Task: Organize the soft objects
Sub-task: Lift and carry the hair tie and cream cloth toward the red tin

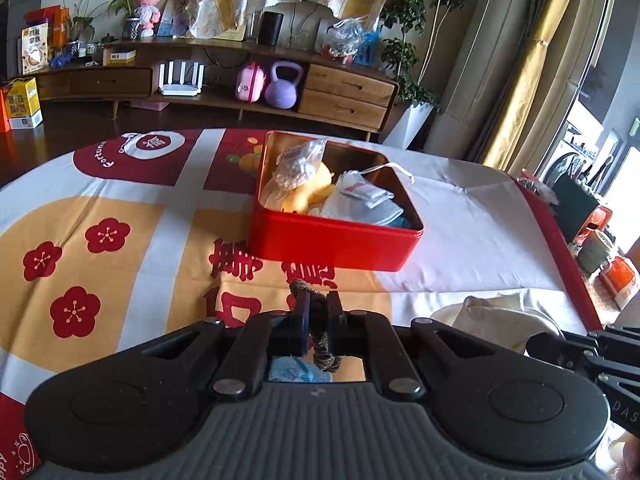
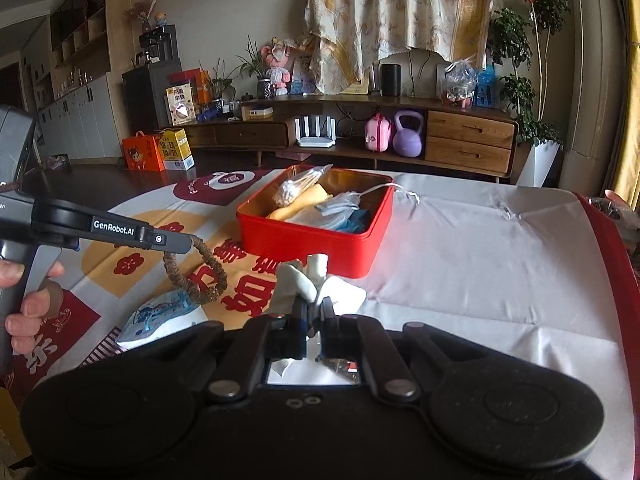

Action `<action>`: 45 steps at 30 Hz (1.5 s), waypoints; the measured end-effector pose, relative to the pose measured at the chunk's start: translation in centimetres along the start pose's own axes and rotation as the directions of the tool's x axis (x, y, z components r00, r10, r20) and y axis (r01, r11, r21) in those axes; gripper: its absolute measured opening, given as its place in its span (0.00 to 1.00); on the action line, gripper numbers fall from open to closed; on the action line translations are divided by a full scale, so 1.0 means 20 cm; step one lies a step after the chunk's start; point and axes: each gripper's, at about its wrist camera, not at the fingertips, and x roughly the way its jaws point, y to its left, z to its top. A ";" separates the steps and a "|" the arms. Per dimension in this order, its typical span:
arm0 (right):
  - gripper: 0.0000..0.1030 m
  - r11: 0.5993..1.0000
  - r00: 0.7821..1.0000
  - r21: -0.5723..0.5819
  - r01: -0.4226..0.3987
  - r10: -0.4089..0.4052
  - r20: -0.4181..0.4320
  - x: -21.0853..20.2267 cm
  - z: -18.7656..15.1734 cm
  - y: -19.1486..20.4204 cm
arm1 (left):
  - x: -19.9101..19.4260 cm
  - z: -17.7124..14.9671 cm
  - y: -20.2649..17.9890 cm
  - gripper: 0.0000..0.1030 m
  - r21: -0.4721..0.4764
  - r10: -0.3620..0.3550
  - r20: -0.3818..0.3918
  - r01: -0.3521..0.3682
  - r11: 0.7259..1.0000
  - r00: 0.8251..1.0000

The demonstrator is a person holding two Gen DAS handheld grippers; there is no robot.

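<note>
You are holding a brown scrunchie (image 2: 196, 276) clamped in the left tool (image 1: 318, 300), its loop dangling free above the table (image 1: 480, 240), and you are holding a white cloth (image 2: 316, 280) pinched in the right tool (image 2: 314, 308), with the cloth's loose ends sticking up past the fingers. The red tin (image 1: 336, 240) is sitting ahead of both tools, already carrying a yellow toy (image 1: 308, 192), a bag of white beads (image 1: 296, 168) and masks (image 1: 360, 200), with one strap trailing over the far rim. A blue packet (image 2: 160, 316) is lying on the table just under the scrunchie. The risks, as I judge them: the swinging loop is likely to snag the tin's near wall or land half outside if you are releasing too low or too early; the cloth is limp and could drape over the rim; and the two tools are sitting close enough to bump if both are heading for the tin together
</note>
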 end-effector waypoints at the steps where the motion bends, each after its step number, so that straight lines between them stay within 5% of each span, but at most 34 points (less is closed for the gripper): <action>1: 0.05 1.000 1.000 0.002 0.001 -0.001 0.009 -0.02 0.02 0.00 | -0.02 0.01 -0.01 0.08 0.001 -0.006 0.004 0.006 1.000 1.000; 22: 0.05 0.999 0.994 -0.045 0.020 -0.015 0.104 -0.15 0.33 -0.03 | -0.26 0.30 -0.16 0.08 0.116 -0.075 0.101 0.064 0.991 0.992; 45: 0.05 0.998 0.997 -0.062 0.030 -0.025 0.076 0.27 0.66 -0.09 | 0.09 0.61 -0.19 0.08 0.189 -0.098 0.080 0.082 0.979 0.992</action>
